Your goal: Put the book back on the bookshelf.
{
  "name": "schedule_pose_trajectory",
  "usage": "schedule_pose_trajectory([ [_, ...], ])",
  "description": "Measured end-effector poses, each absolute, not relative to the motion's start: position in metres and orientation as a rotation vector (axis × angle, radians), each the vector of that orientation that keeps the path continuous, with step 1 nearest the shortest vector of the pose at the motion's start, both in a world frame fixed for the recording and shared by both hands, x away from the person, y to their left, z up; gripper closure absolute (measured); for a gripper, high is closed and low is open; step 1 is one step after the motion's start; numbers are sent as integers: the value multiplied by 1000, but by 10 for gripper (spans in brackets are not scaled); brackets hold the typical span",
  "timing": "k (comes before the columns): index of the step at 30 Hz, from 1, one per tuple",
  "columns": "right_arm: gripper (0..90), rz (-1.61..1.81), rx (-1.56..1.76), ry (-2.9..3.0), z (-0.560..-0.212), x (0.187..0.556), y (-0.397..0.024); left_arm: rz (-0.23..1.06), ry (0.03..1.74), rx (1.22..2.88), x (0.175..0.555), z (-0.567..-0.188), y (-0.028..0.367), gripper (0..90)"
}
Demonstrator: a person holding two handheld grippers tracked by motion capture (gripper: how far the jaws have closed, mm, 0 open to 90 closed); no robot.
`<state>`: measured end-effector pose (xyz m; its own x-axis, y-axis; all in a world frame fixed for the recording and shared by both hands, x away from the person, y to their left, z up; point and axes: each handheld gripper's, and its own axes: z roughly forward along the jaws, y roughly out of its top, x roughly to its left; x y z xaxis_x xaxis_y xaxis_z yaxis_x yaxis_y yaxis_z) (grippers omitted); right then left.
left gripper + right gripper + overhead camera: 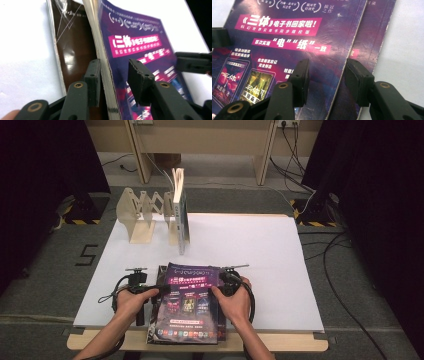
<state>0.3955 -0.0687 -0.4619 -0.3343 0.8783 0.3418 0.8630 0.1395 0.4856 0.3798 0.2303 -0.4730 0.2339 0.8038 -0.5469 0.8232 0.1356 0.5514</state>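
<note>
Top book (189, 300): a purple book with pink bands of writing. It lies on a small pile at the near edge of the desk, between the two tools.
Top book, left edge: lifted a little. In the left gripper view its page edges (103, 62) stand up between the jaws of the left tool.
Book below (372, 37): purple too. It sticks out past the right edge of the top book, under the right tool.
Dark book (72, 47): brown and shiny. It lies flat beside the left tool, under the lifted edge.
Left tool (113, 75): its jaws stand on both sides of the top book's left edge. One jaw is close against the pages. The other jaw is over the cover with a gap. Whether they pinch the book cannot be told.
Right tool (325, 80): its jaws are spread. They stand on both sides of the top book's right edge and do not press it.
Hands: the left hand (131, 302) and the right hand (234, 302) each hold a tool, one at each side of the pile.
Desk (260, 260): white, bare beyond the tools.
Wooden rack (145, 215): far in front of the left tool, at the back of the desk.
Standing book (180, 212): upright against the right end of the rack.
</note>
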Motion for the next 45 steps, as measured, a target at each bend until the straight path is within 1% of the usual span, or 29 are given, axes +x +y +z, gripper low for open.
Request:
schedule_pose_trajectory([
  [3,547,969,1807,2352,-461,395,-68,-30,1533,1616,376,-472,227,633],
  [5,547,968,1803,2348,-462,395,-68,-61,1520,1617,372,-475,221,624],
  [7,547,965,1807,2349,-461,395,-67,-25,1503,1662,370,-475,218,635],
  [8,547,968,1809,2347,-462,395,-67,-18,1499,1667,370,-476,219,662],
  [9,547,972,1809,2345,-462,395,-67,-31,1496,1664,371,-476,221,701],
  [11,545,967,1811,2355,-461,396,-68,-53,1483,1665,372,-476,224,751],
  [14,537,952,1798,2397,-459,401,-70,-78,1466,1677,375,-473,226,799],
  [16,535,1006,1798,2416,-459,409,-74,-96,1462,1677,377,-472,228,812],
  [18,509,1026,1794,2398,-455,419,-76,-100,1466,1683,378,-471,231,815],
  [27,501,1059,1779,2354,-439,452,-71,-61,1472,1747,381,-466,247,809],
  [34,501,1029,1786,2371,-448,472,-59,-39,1472,1773,383,-468,248,802],
  [45,487,1014,1812,2371,-457,488,-49,-34,1474,1789,385,-469,248,798],
])
